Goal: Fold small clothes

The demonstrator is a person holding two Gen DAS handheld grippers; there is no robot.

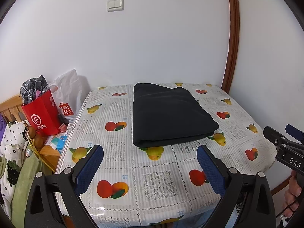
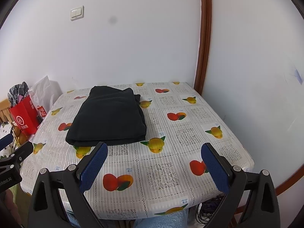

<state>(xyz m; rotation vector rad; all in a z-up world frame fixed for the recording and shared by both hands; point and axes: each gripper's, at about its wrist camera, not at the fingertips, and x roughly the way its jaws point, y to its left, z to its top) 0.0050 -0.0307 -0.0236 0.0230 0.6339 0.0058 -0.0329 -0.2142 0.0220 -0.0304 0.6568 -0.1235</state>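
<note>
A black garment (image 1: 169,115) lies folded into a thick rectangle on the fruit-print tablecloth (image 1: 161,182), toward the far half of the table. In the right wrist view the same black garment (image 2: 110,117) sits left of centre. My left gripper (image 1: 150,152) hovers open over the near table edge, short of the garment, nothing between its blue pads. My right gripper (image 2: 153,150) is also open and empty, held back near the front edge. The right gripper (image 1: 285,133) shows at the right margin of the left wrist view; the left gripper (image 2: 11,150) shows at the left margin of the right one.
White walls close the table in at the back and right, with a brown wooden trim (image 1: 232,38). Left of the table stand a red paper bag (image 1: 41,114) stuffed with checked cloth, a white plastic bag (image 1: 66,95), and a wooden bench. A hand (image 1: 292,195) holds the right gripper's handle.
</note>
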